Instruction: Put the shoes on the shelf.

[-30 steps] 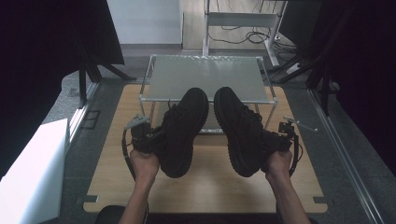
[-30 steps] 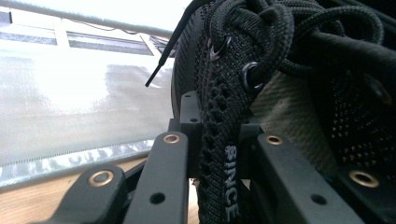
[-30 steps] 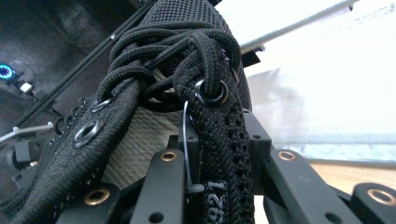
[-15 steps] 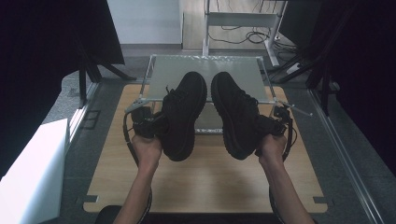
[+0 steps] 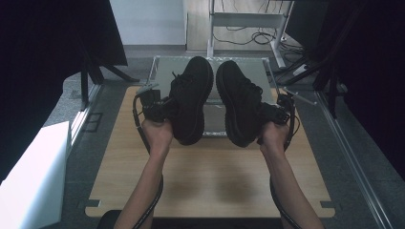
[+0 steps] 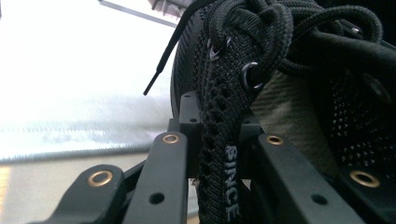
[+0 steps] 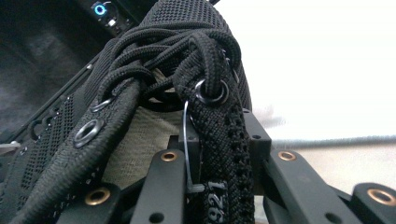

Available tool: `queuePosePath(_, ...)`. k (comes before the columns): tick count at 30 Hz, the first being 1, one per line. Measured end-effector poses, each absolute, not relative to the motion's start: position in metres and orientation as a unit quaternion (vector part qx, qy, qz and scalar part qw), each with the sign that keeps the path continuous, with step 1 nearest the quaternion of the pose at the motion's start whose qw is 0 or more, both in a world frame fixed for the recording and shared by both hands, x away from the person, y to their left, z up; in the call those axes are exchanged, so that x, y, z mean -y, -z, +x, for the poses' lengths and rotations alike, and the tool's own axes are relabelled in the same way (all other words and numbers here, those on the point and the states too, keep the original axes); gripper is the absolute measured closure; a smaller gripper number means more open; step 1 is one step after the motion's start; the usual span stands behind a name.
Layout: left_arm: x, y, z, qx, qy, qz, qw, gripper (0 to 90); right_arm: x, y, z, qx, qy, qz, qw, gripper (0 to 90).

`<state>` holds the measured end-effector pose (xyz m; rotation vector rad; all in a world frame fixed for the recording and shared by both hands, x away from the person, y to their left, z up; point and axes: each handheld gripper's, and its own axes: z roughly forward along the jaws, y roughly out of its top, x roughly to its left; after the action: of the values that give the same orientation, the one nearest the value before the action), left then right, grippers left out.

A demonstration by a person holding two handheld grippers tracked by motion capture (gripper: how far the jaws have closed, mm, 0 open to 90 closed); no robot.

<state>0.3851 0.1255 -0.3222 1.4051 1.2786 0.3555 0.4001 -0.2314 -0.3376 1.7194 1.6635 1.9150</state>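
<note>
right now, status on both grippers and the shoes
Left gripper shut on left shoe, right gripper shut on right shoe. Both shoes aloft, soles facing, above rack. Nothing in the way.

2 black lace-up shoes, chunky soles: left shoe & right shoe held up off the table, side by side, toes pointing away, soles facing inward.

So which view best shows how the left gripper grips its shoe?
The left gripper view: the left gripper clamps the black shoe's eyelet edge. The high view shows that shoe whole, sole up, above a wire rack; the right gripper view shows the other shoe.
</note>
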Motion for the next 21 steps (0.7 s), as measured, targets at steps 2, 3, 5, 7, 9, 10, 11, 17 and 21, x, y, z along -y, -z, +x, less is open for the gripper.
queuePosePath(2, -0.124, 0.319, 0.391, -0.549, -0.154, 0.597, 0.564, 78.8, 0.231, 0.334, 0.406, -0.541, -0.621, 0.564, 0.046, 75.6)
queuePosePath(3, -0.123, 0.317, 0.393, -0.551, -0.156, 0.597, 0.562, 78.8, 0.231, 0.333, 0.408, -0.540, -0.621, 0.566, 0.047, 75.6)
queuePosePath(5, -0.122, 0.314, 0.399, -0.555, -0.157, 0.596, 0.559, 78.7, 0.231, 0.331, 0.412, -0.538, -0.619, 0.570, 0.051, 75.7)
queuePosePath(7, -0.121, 0.312, 0.404, -0.560, -0.158, 0.594, 0.556, 78.4, 0.232, 0.329, 0.417, -0.535, -0.617, 0.576, 0.052, 75.6)
queuePosePath(9, -0.120, 0.310, 0.409, -0.566, -0.160, 0.591, 0.552, 78.4, 0.233, 0.328, 0.422, -0.533, -0.611, 0.582, 0.058, 75.6)
queuePosePath(10, -0.119, 0.309, 0.412, -0.569, -0.162, 0.591, 0.549, 78.3, 0.232, 0.327, 0.424, -0.531, -0.609, 0.586, 0.062, 75.6)
queuePosePath(11, -0.117, 0.309, 0.415, -0.571, -0.163, 0.593, 0.544, 78.3, 0.232, 0.327, 0.427, -0.531, -0.607, 0.588, 0.064, 75.7)
queuePosePath(17, -0.109, 0.307, 0.432, -0.591, -0.178, 0.595, 0.515, 77.6, 0.224, 0.321, 0.442, -0.537, -0.586, 0.601, 0.084, 75.6)
queuePosePath(21, -0.103, 0.305, 0.442, -0.597, -0.187, 0.597, 0.501, 77.3, 0.218, 0.319, 0.452, -0.542, -0.571, 0.609, 0.097, 75.7)
